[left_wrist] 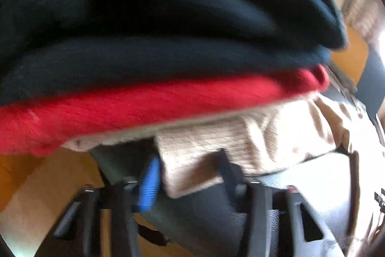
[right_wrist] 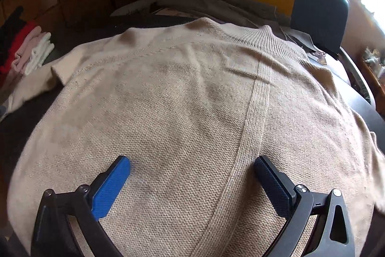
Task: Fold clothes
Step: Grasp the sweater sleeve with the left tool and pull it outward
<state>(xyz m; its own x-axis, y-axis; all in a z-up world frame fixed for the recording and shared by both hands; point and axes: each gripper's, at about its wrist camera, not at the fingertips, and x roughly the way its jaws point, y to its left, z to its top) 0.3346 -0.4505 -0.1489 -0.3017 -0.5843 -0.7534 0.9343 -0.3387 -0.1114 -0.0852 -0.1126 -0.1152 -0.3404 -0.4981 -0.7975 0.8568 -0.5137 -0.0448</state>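
Right claw (right_wrist: pixel 192 175) is hanging released over the beige sweater (right_wrist: pixel 182 93), jaws standing wide apart, blue pad (right_wrist: pixel 113 184) on one side and dark pad (right_wrist: pixel 272 187) on the other. The sweater is lying spread flat on the dark worktop (right_wrist: pixel 21 127), directly under and ahead of this claw; its ribbed band (right_wrist: pixel 255 127) is running between the pads, nearer the dark one. A sleeve (right_wrist: pixel 36 81) is trailing toward a stack (right_wrist: pixel 28 49) of folded clothes at the far left edge.

Left claw (left_wrist: pixel 190 172) is clenching a beige cuff (left_wrist: pixel 192 168) between its pads; view blurred. Right behind the cuff, a red knit (left_wrist: pixel 144 100) and a dark knit (left_wrist: pixel 156 23) are lying stacked.
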